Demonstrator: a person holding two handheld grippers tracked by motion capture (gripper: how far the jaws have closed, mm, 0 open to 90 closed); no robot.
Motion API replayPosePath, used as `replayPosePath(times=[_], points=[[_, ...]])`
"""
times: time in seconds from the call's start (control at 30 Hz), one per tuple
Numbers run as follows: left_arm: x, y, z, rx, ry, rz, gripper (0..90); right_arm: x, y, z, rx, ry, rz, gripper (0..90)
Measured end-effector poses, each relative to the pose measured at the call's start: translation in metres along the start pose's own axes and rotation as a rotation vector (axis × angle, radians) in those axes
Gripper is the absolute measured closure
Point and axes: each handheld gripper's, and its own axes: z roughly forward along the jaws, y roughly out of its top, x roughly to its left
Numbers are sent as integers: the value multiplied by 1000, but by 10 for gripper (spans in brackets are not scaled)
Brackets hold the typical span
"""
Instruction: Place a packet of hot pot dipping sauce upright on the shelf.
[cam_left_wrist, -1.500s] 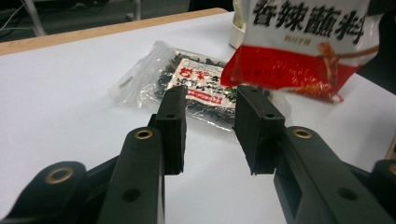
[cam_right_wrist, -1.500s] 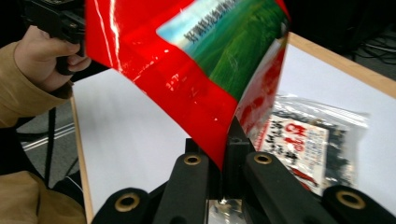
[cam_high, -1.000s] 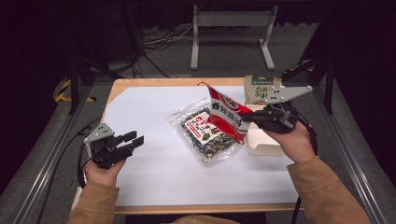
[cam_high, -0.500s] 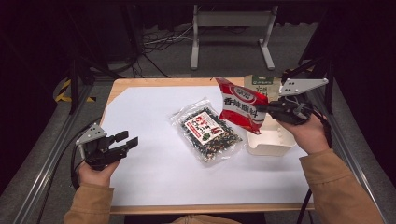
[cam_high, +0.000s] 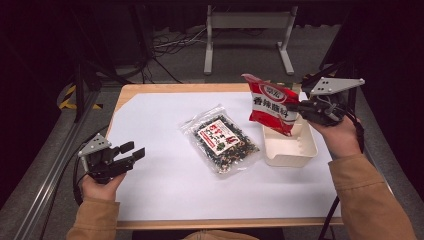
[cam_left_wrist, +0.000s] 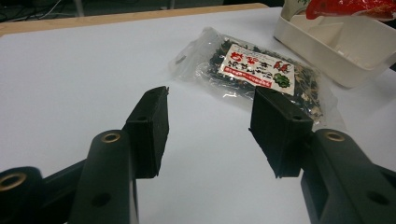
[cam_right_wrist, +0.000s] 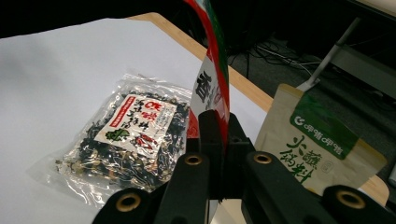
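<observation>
Carefully now: the right tool (cam_high: 296, 106), pinching the red packet (cam_high: 270, 104), should lower it squarely into the white tray (cam_high: 290, 151) near the table's right edge, while the left tool (cam_high: 131, 153) waits, spread.

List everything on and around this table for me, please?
Red packet: one, red and white, held in the air over the tub.
Clear bag: one, dark contents, red-and-white label, flat at mid-table.
Tub: one, white, right of the clear bag.
Green pouch: one, tan and green, beyond the tub.
Table: one, wood edge, white top.
Metal stand: one, grey, on the floor behind.
Left tool: one, black, jaws apart and just opened further, nothing between them.
Right tool: one, black, shut on the red packet.
Sleeves: two, tan.
</observation>
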Motion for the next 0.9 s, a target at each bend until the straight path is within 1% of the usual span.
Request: replayPosePath(times=[0.03, 0.1, 0.17, 0.3, 0.4, 0.47, 0.5, 0.6, 0.83, 0.9], points=[[1, 0, 0, 3, 0, -3, 452, -3, -2, -1, 0, -9, 1, 897], [2, -1, 0, 9, -6, -11, 444, -4, -2, -1, 2, -12, 0, 897], [4, -1, 0, 5, -14, -17, 434, -8, -3, -2, 0, -18, 2, 897], [6, -2, -1, 1, -21, -13, 419, -14, -5, -3, -3, -27, 9, 897], [6, -2, -2, -1, -21, -17, 413, -18, -7, -4, -6, -39, 6, 897], [7, -2, -2, 4, -21, -11, 414, -21, -8, -4, -7, -50, -3, 897], [7, -3, -1, 4, -20, -15, 413, -23, -9, -4, -8, -55, -7, 897], [7, -3, 0, 7, -20, -12, 414, -29, -11, -2, -1, -66, -5, 897], [7, -4, 1, 14, -19, -12, 413, -37, -16, 3, 7, -66, 6, 897], [7, -4, 2, 14, -19, -20, 407, -39, -18, 7, 12, -64, 10, 897]])
